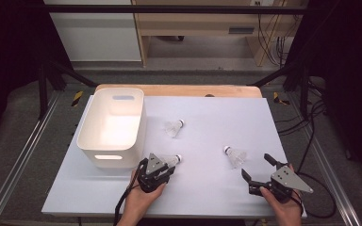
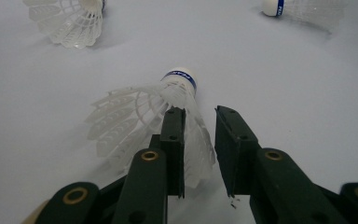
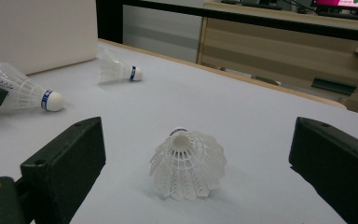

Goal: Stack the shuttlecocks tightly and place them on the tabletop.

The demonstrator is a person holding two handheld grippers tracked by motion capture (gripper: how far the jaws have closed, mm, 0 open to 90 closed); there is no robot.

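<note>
left gripper (image 1: 166,165): jaws nearly closed, pinching skirt of near shuttlecock (image 2: 149,116), cork pointing away | right gripper (image 1: 259,167): jaws wide apart, nothing held, second shuttlecock (image 3: 188,163) just ahead between them

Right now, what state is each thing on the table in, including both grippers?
Left gripper: jaws closed on the near shuttlecock's skirt.
Near shuttlecock: lying on its side, skirt edge pinched.
Right gripper: jaws wide open, holding nothing.
Right shuttlecock: lying free ahead of the open jaws.
Far shuttlecock: lying on its side, untouched.
White bin: upright, empty.
</note>
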